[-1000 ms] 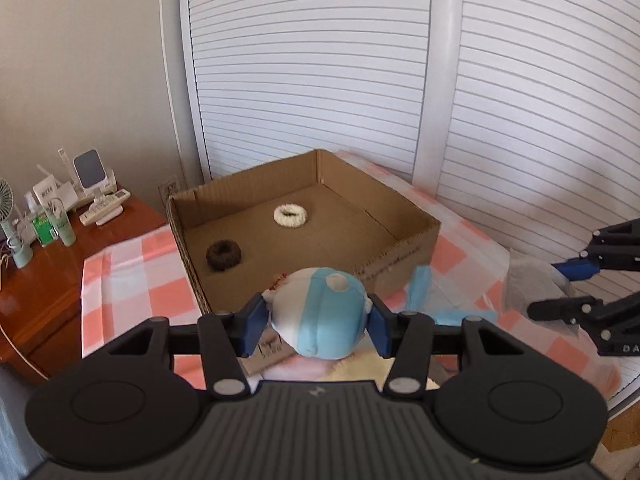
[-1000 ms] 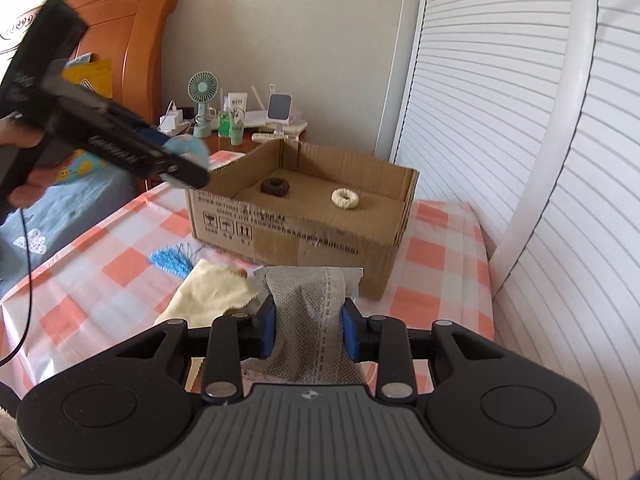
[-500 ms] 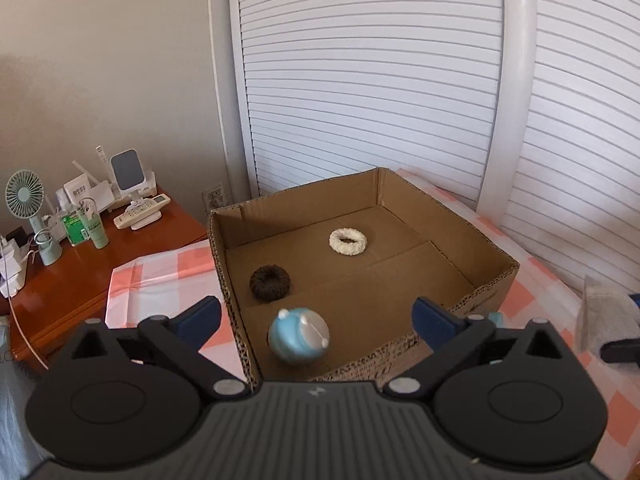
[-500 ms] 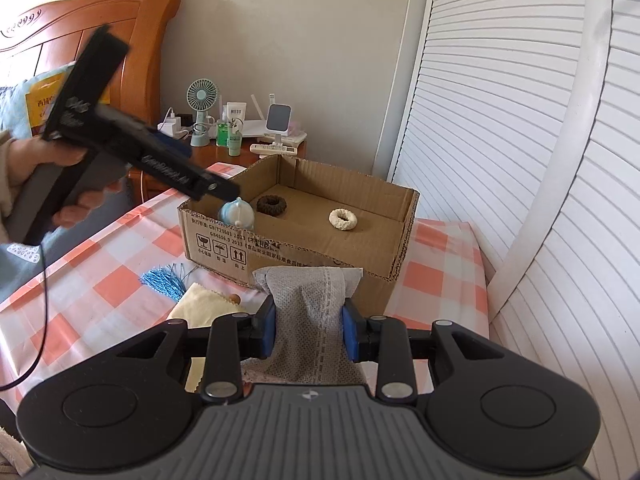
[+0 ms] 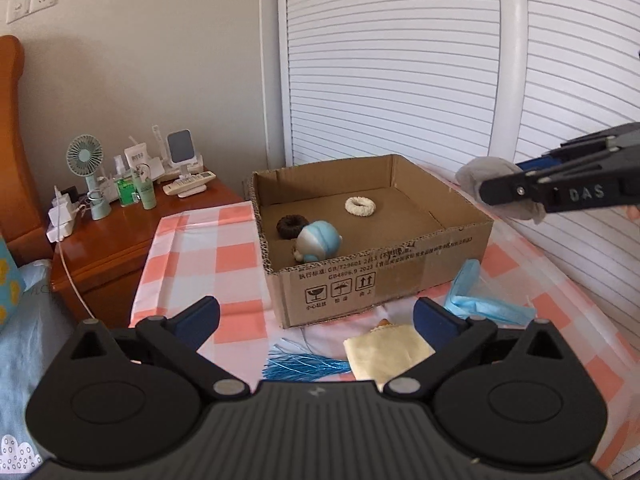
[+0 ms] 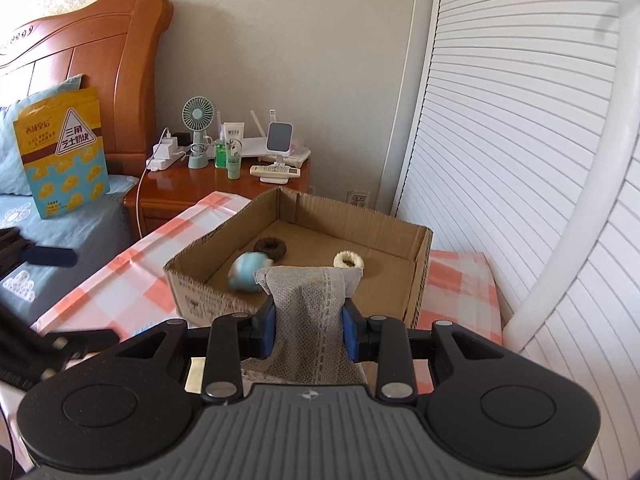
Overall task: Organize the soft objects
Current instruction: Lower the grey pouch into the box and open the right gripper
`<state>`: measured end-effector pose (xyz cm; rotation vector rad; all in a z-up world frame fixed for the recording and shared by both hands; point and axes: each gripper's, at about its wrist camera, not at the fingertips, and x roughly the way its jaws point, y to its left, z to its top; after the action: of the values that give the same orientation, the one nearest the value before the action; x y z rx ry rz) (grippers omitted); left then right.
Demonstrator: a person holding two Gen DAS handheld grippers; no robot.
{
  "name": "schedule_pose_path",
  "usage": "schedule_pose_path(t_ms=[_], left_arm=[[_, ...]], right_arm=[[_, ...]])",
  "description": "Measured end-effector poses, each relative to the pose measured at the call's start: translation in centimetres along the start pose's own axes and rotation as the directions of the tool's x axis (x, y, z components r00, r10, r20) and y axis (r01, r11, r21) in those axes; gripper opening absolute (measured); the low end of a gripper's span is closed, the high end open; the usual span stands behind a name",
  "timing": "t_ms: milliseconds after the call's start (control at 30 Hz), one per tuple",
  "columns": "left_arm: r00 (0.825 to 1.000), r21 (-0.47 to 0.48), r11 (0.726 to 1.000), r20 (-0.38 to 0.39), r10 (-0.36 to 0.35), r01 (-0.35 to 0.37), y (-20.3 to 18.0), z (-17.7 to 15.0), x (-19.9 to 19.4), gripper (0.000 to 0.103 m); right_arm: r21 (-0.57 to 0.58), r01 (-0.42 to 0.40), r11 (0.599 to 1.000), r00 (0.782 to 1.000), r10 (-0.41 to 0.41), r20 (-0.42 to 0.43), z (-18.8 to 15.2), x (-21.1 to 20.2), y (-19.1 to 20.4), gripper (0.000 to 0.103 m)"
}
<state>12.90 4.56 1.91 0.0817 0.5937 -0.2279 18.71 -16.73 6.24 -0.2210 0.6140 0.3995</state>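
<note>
left gripper (image 5: 316, 320) fingers spread wide; right gripper (image 6: 308, 330) fingers clamped.

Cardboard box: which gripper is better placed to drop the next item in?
Right. The right gripper is shut on the grey pouch beside the cardboard box. The left gripper is open and empty, back from the box, over the yellow cloth and blue tassel.
</note>
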Motion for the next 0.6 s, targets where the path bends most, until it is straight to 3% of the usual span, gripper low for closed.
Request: schedule_pose_path(t_ms=[133,267,533,600], left_arm=[[0.996,-0.003,0.997,0.041,0.076,-0.076,0.1,-0.7,-1.5,0.102],[0.993,-0.007,0.995,0.053,0.102,-0.102,0.7,-1.2,-2.4,0.102],[0.986,-0.076,0.983,0.005,0.166,-0.165,2.4,-2.6,-2.6,0.102],[0.983,-0.096,0.979,-0.009,0.182,-0.182,2.7,-3.1,-2.6,0.102]], right_arm=[[0.012,-0.023,1.000,1.000,0.023,-0.019,2.2,2.9,-0.1,0.037],[-0.001,-0.031,1.000,0.998,0.030,-0.048,4.0,6.3,0.3,0.037],[-0.019,-0.052,0.998,0.994,0.050,-0.100,8.1,13.9,0.5,0.037],[-0.034,-0.036,0.999,0.994,0.033,-0.103,8.9,15.3,0.9,0.044]])
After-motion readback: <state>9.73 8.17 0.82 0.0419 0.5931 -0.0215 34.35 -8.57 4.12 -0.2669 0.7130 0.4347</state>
